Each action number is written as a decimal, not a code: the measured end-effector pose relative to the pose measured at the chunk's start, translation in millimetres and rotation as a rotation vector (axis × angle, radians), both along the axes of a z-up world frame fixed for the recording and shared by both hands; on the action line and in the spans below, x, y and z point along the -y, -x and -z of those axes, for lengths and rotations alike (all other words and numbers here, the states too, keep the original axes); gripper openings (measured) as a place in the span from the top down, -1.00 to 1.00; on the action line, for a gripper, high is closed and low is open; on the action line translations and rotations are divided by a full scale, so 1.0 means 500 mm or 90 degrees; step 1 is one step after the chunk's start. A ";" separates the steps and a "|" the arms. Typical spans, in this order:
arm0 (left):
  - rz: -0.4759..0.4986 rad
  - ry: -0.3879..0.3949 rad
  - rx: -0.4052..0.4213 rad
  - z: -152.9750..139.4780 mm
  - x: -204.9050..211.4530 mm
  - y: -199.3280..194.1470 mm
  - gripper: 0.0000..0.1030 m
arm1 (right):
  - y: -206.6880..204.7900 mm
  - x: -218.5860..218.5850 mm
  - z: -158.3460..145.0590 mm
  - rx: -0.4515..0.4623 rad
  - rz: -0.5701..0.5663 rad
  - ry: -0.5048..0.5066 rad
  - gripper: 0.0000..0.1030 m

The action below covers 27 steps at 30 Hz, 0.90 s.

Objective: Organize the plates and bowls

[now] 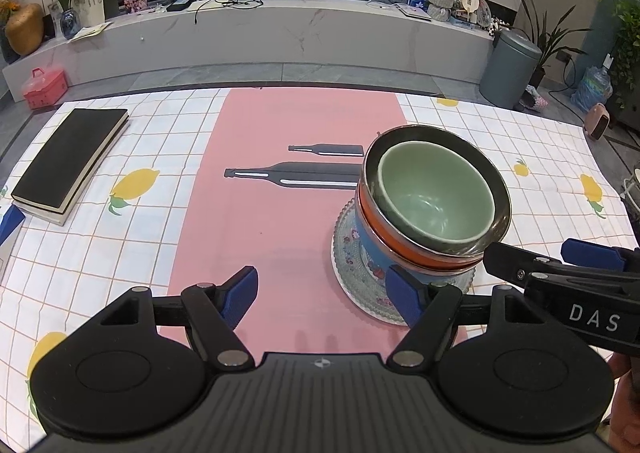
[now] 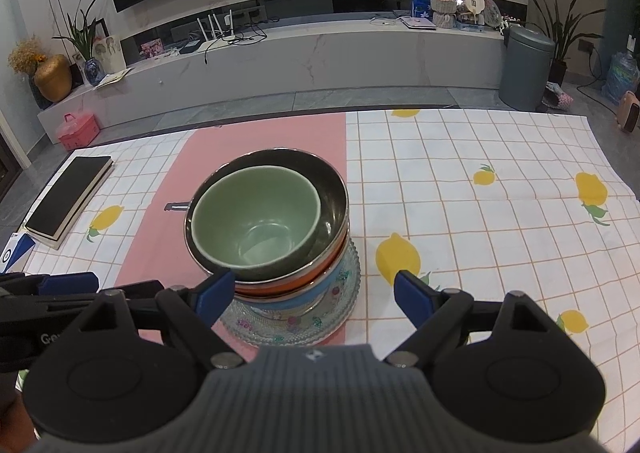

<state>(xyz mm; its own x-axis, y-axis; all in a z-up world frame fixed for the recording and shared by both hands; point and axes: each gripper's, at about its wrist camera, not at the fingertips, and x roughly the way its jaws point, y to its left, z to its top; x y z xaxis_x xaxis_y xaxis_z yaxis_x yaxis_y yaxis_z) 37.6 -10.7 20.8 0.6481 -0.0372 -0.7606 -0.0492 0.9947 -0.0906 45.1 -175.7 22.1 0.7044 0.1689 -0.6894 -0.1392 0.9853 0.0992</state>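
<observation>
Book [image 1: 68,163] lies far left on the cloth [image 2: 500,181], well apart from the stack, nothing btwn. Stack stands upright on the pink mat [image 1: 280,121]: green bowl [image 1: 434,197] in steel bowl [image 1: 496,189], on orange bowl [image 1: 384,231], blue bowl [image 1: 366,241], glass plate [image 1: 348,257]. Left gripper [image 1: 326,299] and right gripper [image 2: 314,295] both wide open, empty, just beside the stack.

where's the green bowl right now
The green bowl sits nested inside the steel bowl, on top of the stack on the glass plate, over the pink mat's right part; it shows centre-left in the right wrist view.

A black book [image 1: 70,161] lies on the tablecloth [image 2: 500,213] (lemon-printed).
</observation>
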 end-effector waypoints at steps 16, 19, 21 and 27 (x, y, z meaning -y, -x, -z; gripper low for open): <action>-0.001 0.002 0.000 0.000 -0.001 0.003 -0.63 | 0.001 -0.001 0.000 -0.001 0.001 0.001 -0.66; -0.001 0.002 0.001 0.000 -0.001 0.003 -0.63 | 0.000 -0.002 0.000 -0.001 0.001 0.001 -0.66; -0.001 0.002 0.001 0.000 -0.001 0.003 -0.63 | 0.000 -0.002 0.000 -0.001 0.001 0.001 -0.66; -0.001 0.002 0.000 0.000 -0.001 0.003 -0.63 | 0.000 -0.002 0.000 -0.001 0.001 0.001 -0.66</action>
